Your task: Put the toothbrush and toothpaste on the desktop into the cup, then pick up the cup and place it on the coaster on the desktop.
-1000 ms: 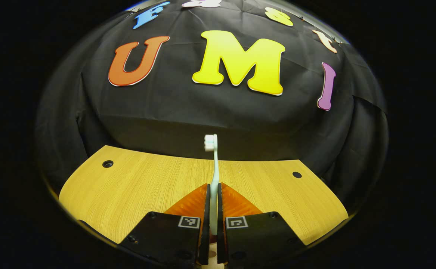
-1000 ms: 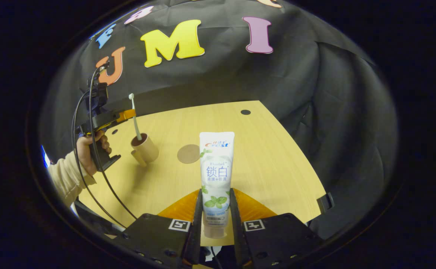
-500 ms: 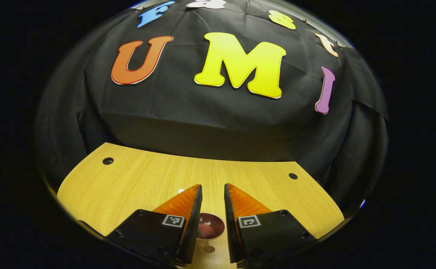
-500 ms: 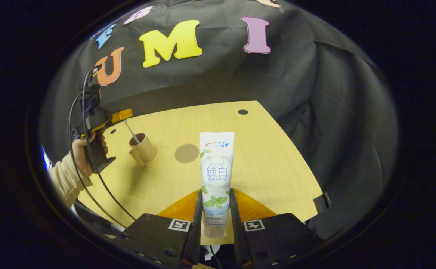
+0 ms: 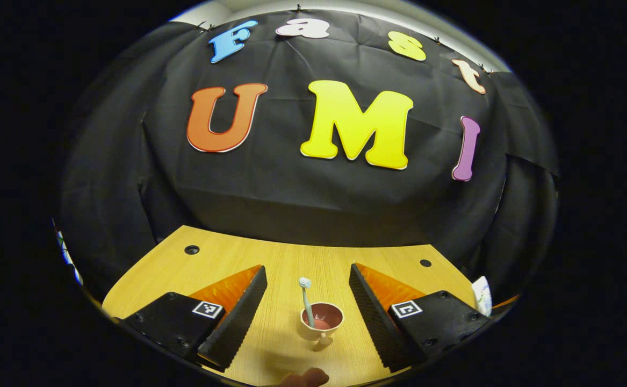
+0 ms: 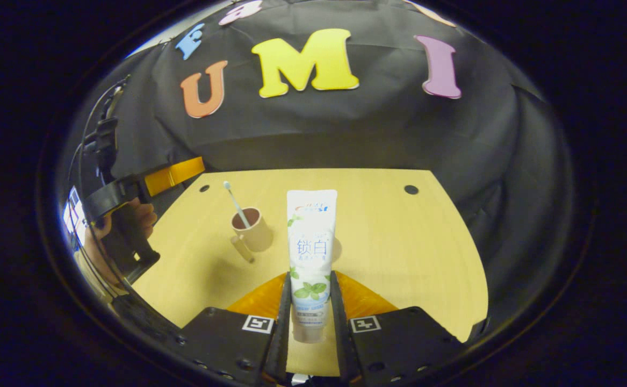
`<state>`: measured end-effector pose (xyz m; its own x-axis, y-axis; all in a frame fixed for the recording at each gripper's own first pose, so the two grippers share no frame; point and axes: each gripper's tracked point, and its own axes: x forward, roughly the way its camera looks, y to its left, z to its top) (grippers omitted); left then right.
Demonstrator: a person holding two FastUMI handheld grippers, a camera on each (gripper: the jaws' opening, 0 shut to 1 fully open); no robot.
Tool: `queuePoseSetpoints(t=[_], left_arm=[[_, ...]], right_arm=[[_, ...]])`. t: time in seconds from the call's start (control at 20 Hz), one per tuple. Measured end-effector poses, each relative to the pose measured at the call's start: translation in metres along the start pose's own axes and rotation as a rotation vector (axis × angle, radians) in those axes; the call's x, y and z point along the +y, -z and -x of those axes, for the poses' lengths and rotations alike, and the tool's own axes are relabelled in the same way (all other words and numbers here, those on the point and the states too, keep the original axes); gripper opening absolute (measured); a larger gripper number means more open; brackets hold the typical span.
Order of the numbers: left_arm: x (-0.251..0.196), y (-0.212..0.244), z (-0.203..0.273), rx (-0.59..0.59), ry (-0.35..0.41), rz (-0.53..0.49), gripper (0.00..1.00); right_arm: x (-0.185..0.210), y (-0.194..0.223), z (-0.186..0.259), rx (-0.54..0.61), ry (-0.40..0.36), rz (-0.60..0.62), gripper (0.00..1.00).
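My left gripper (image 5: 308, 290) released; toothbrush (image 5: 306, 303) in cup (image 5: 321, 322). Right gripper (image 6: 309, 285) clenches toothpaste (image 6: 310, 252), cup at 10 o'clock.

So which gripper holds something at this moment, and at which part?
The right gripper grips the toothpaste near its cap end, tube upright. The left gripper is open, holding nothing.

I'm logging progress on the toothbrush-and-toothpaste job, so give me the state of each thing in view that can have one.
toothbrush: standing in the cup, leaning, head up, released.
cup: upright on the desktop, handle toward the camera.
toothpaste: clamped upright, not yet in the cup.
left gripper: jaws wide open, cup between them, not touching it.
right gripper: jaws shut on the toothpaste.
desktop: bears the cup.
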<state>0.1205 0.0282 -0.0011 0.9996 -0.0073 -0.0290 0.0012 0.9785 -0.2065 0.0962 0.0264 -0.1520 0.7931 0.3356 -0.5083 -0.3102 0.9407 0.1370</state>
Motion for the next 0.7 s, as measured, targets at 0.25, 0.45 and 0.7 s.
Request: queuePoseSetpoints(t=[0.25, 0.45, 0.7], left_arm=[[0.036, -0.018, 0.046, -0.057, -0.116, -0.015, 0.98], [0.052, -0.018, 0.079, -0.057, -0.188, 0.013, 0.98], [0.07, -0.006, 0.117, -0.053, -0.31, 0.035, 0.98]], right_arm=[[0.062, -0.042, -0.056, -0.026, -0.14, 0.139, 0.37], [0.109, -0.069, -0.101, -0.063, -0.229, 0.188, 0.37], [0.151, -0.093, -0.152, -0.12, -0.311, 0.228, 0.37]])
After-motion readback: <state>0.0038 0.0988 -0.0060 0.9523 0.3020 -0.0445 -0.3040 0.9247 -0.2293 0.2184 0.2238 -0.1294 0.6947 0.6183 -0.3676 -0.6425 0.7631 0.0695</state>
